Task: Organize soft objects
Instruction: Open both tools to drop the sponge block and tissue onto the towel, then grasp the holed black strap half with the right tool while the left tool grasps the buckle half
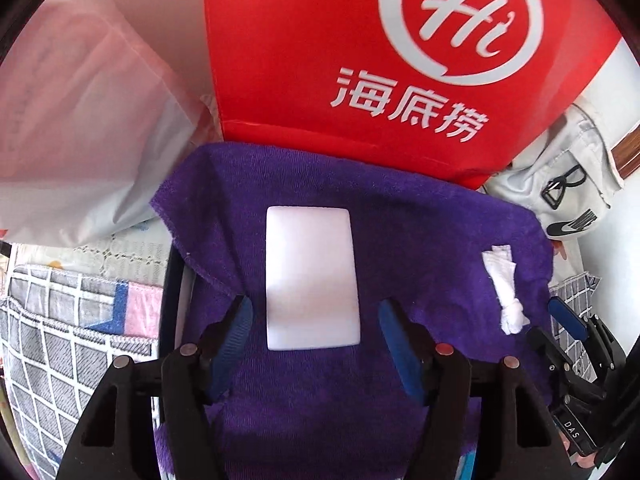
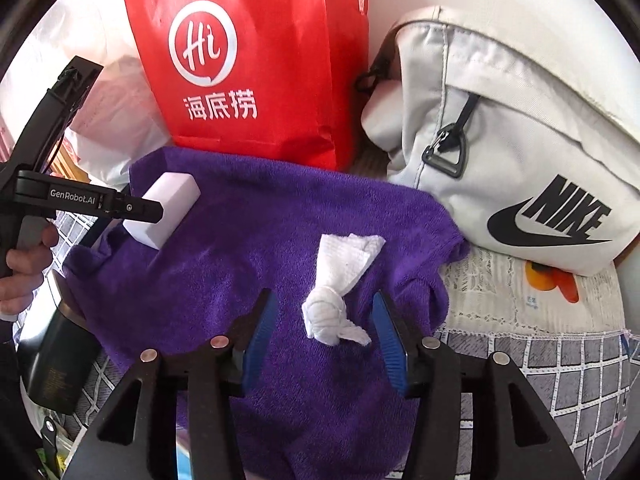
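Observation:
A purple towel (image 1: 420,232) (image 2: 248,232) lies spread out. On it rests a white sponge block (image 1: 312,276) (image 2: 176,196), and farther right a knotted white tissue (image 1: 504,280) (image 2: 340,264). My left gripper (image 1: 315,302) is open and straddles the near end of the sponge, with a gap on each side. My right gripper (image 2: 324,295) is open around the tissue's knot, its blue pads clear of it. In the right wrist view one of the left gripper's fingers (image 2: 140,210) crosses in front of the sponge. The right gripper's blue pad (image 1: 568,320) shows beside the tissue.
A red paper bag (image 1: 320,60) (image 2: 248,60) stands behind the towel. A grey Nike bag (image 2: 520,140) (image 1: 568,184) crowds the right, a white plastic bag (image 1: 80,120) the left. Checked grey cloth (image 1: 60,340) (image 2: 560,380) lies underneath. A person's hand (image 2: 24,264) and a dark cylinder (image 2: 60,360) are at left.

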`<state>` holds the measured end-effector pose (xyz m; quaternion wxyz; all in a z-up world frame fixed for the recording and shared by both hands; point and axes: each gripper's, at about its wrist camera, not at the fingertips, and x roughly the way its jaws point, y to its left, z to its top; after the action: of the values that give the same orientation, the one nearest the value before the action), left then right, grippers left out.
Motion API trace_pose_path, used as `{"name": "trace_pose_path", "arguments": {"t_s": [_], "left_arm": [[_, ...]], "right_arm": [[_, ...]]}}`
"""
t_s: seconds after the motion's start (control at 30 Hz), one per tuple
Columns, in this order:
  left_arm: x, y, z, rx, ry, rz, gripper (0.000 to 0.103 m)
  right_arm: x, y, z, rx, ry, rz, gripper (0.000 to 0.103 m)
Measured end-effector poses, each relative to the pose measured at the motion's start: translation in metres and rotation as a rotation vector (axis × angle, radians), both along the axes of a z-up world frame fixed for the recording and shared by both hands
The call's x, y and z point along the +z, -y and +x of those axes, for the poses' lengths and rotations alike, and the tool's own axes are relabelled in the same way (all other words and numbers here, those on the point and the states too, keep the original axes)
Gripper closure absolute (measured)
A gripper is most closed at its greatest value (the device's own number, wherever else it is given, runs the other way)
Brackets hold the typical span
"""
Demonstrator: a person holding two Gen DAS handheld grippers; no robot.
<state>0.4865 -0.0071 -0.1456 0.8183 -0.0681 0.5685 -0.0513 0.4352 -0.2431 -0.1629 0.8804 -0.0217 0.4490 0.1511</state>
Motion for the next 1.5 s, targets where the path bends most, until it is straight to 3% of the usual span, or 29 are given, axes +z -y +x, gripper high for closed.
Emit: {"name": "trace_pose_path", "arguments": {"t_s": [0.17, 0.37, 0.67, 0.9, 1.1, 1.23, 1.5], "left_arm": [[0.025, 0.008, -0.019, -0.01, 0.023, 0.076, 0.039], [0.055, 0.001, -0.057, 0.011, 0.042, 0.055, 0.037], [0.077, -0.05, -0.141, 0.065, 0.109, 0.001, 0.037], [0.087, -0.071, -0.208, 0.101, 0.188, -0.007, 0.037], [0.077, -0.078, -0.254, 0.107, 0.186, 0.035, 0.037], [0.062, -0.083, -0.281, 0.116, 0.177, 0.0, 0.037], [0.037, -0.089, -0.324, 0.139, 0.185, -0.056, 0.037]], "right_arm": [[0.021, 0.001, -0.013, -0.037, 0.029, -0.007, 0.032], [0.048, -0.004, -0.037, -0.086, 0.04, -0.02, 0.017], [0.088, -0.013, -0.1, -0.107, 0.05, 0.026, 0.015], [0.106, -0.035, -0.167, -0.06, 0.123, -0.032, 0.015], [0.094, -0.052, -0.214, -0.033, 0.103, -0.025, 0.015], [0.08, -0.054, -0.239, -0.035, 0.033, 0.044, 0.015], [0.052, -0.047, -0.277, -0.067, -0.005, 0.074, 0.018]]}}
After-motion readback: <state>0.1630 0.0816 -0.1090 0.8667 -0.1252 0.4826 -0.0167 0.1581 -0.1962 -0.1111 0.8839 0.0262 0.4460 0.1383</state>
